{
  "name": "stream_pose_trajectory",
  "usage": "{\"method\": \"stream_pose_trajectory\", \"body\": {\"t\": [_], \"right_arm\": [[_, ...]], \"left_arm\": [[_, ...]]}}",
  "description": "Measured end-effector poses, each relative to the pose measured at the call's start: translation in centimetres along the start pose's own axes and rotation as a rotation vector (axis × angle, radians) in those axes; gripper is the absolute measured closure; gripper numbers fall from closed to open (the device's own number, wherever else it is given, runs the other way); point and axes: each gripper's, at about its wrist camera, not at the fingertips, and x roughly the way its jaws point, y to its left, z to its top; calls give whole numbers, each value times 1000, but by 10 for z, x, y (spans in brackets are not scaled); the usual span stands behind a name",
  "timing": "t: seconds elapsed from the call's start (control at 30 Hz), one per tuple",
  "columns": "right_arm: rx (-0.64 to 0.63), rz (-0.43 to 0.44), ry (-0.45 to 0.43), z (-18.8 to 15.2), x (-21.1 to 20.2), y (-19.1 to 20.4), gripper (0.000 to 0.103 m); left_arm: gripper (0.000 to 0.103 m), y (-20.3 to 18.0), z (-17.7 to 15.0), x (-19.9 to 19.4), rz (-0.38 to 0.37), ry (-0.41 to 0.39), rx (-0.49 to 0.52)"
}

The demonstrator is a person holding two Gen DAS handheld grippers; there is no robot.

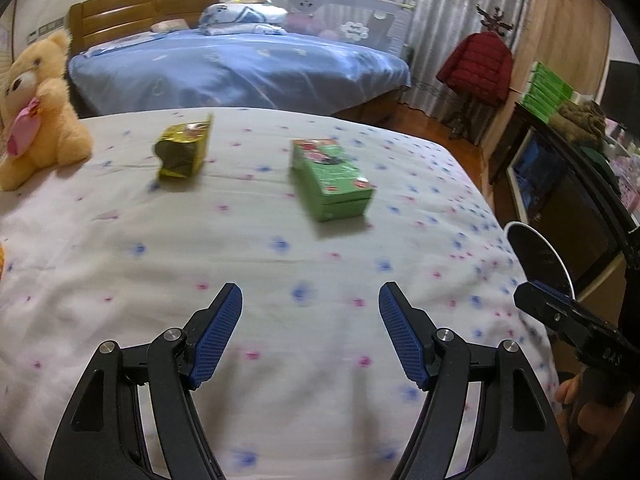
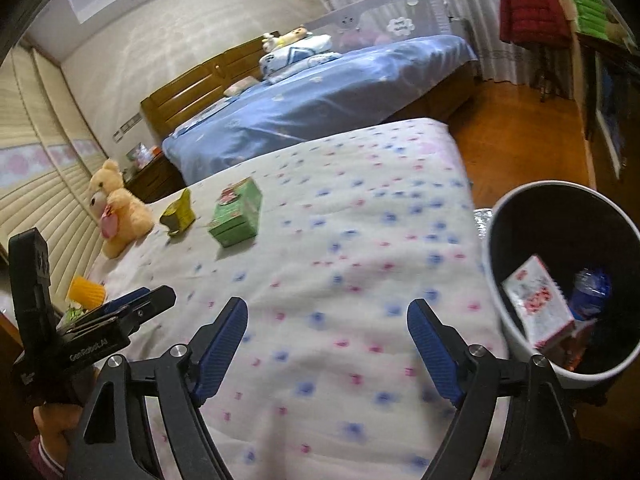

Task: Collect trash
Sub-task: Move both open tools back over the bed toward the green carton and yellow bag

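A green box (image 1: 330, 178) and a crumpled yellow-green packet (image 1: 184, 152) lie apart on the flowered white bedcover (image 1: 280, 264). Both show in the right wrist view, the box (image 2: 236, 212) and the packet (image 2: 178, 214). My left gripper (image 1: 310, 304) is open and empty, low over the cover, short of the box. My right gripper (image 2: 326, 320) is open and empty over the cover. A bin (image 2: 492, 280) stands at the bed's right edge, holding a white-and-pink carton (image 2: 538, 306) and a blue bottle (image 2: 592, 292). Its rim (image 1: 560, 256) shows in the left wrist view.
A yellow teddy bear (image 1: 38, 108) sits at the cover's far left, also in the right wrist view (image 2: 116, 212). An orange-yellow object (image 2: 86, 292) lies near the left edge. A blue bed (image 1: 240, 68) stands behind. Wooden floor (image 2: 520, 136) and a dark cabinet (image 1: 560, 176) lie right.
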Motion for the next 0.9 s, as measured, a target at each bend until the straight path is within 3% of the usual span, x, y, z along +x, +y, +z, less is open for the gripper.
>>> {"method": "stream_pose_trajectory", "body": {"t": [0.43,0.9], "right_arm": [[-89,57,40,10,39,48,19],[-153,90,67,25,77,84,19]], "left_arm": [[30,60,9,12,51,21,-85],[30,90,29,27,67,37,-128]]}}
